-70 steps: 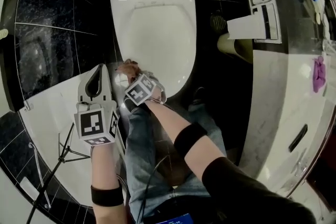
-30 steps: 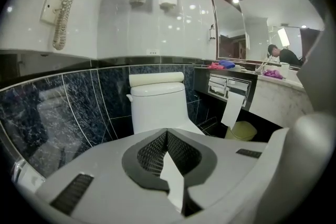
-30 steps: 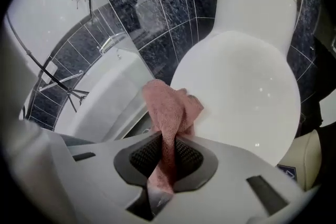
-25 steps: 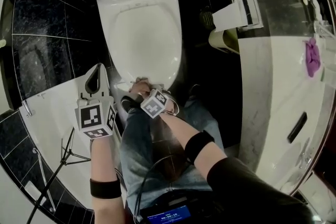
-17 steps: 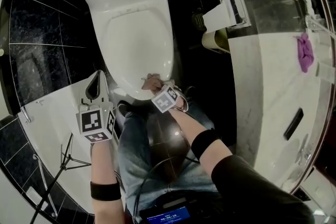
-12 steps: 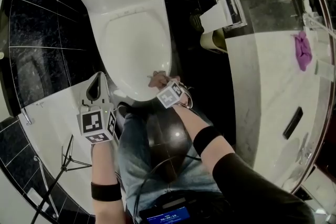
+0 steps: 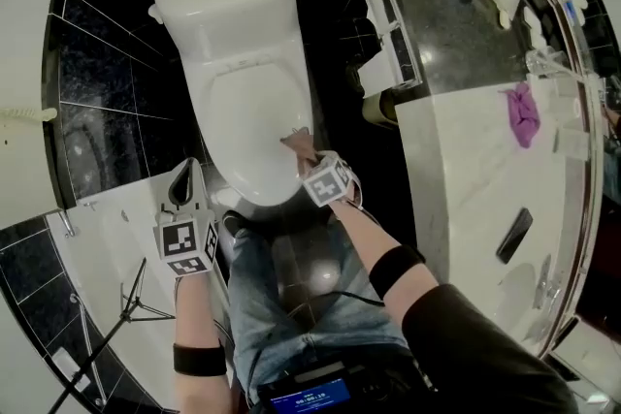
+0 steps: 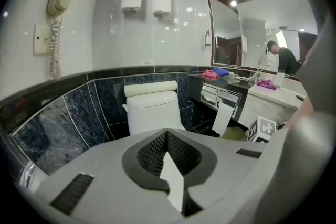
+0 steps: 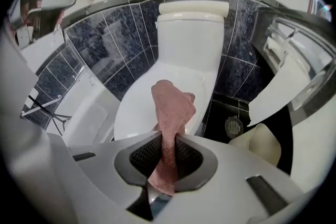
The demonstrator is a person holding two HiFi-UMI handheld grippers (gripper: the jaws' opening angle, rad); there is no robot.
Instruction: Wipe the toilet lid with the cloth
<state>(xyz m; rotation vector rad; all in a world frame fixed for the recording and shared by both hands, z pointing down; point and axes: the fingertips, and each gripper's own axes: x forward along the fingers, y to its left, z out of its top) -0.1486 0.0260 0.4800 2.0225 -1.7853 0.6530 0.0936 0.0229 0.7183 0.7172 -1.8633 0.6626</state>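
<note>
Right gripper (image 9: 168, 160): jaws pinching pink cloth (image 9: 172, 107) over white toilet lid (image 7: 247, 126) (left gripper (image 8: 167, 155) pressed together, well aside).

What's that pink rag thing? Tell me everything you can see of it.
The cloth is dusty pink, towel-like, bunched into a crumpled strip. The right gripper pinches its middle between its jaws; the longer end sticks out over the closed white toilet lid. Whether it touches the lid is unclear.

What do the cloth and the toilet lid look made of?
The cloth: soft fabric, perhaps terry, matte pink; it folds limply and shows a nubby texture. The toilet lid: hard glossy white, probably plastic, maybe ceramic; smooth with bright reflections.
</note>
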